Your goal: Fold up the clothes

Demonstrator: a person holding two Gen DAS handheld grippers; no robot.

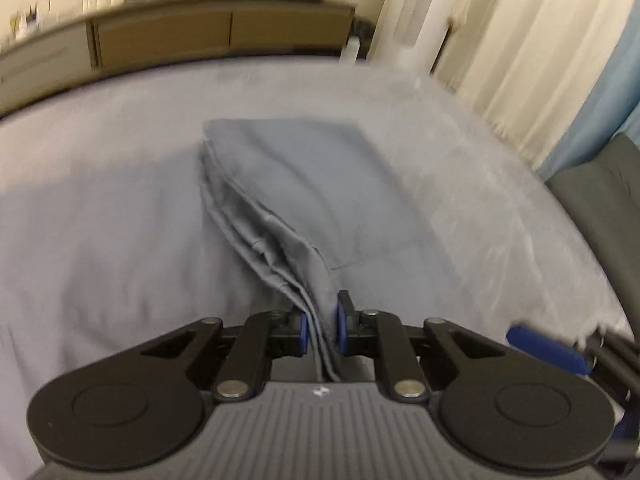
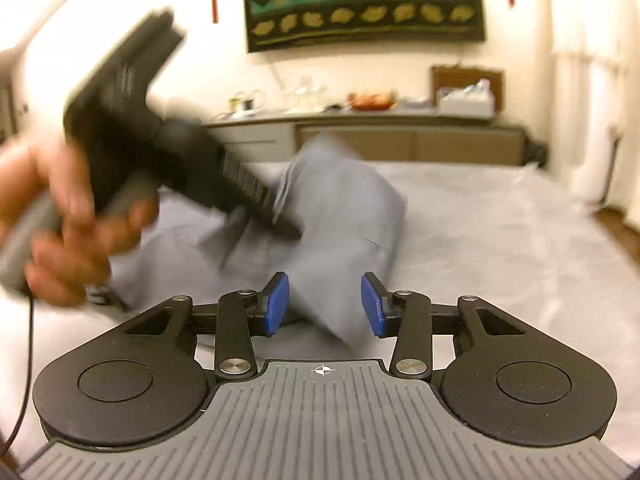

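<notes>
A grey-blue folded garment (image 1: 296,184) lies on the grey sheet of the bed (image 1: 100,220). My left gripper (image 1: 320,326) is shut on a bunched layered edge of the garment and lifts it off the bed. In the right wrist view the same garment (image 2: 340,216) hangs in a raised, blurred fold. My right gripper (image 2: 325,305) is open, its blue pads (image 2: 276,304) on either side of a hanging corner of the cloth without pinching it. The left gripper's body and the hand holding it (image 2: 132,160) show blurred at the left.
A low brown cabinet (image 1: 168,36) with clutter on top runs along the far side of the bed. Cream curtains (image 1: 540,40) hang at the right, and a dark chair (image 1: 600,208) stands by the bed's right edge. A dark wall hanging (image 2: 364,0) is above the cabinet.
</notes>
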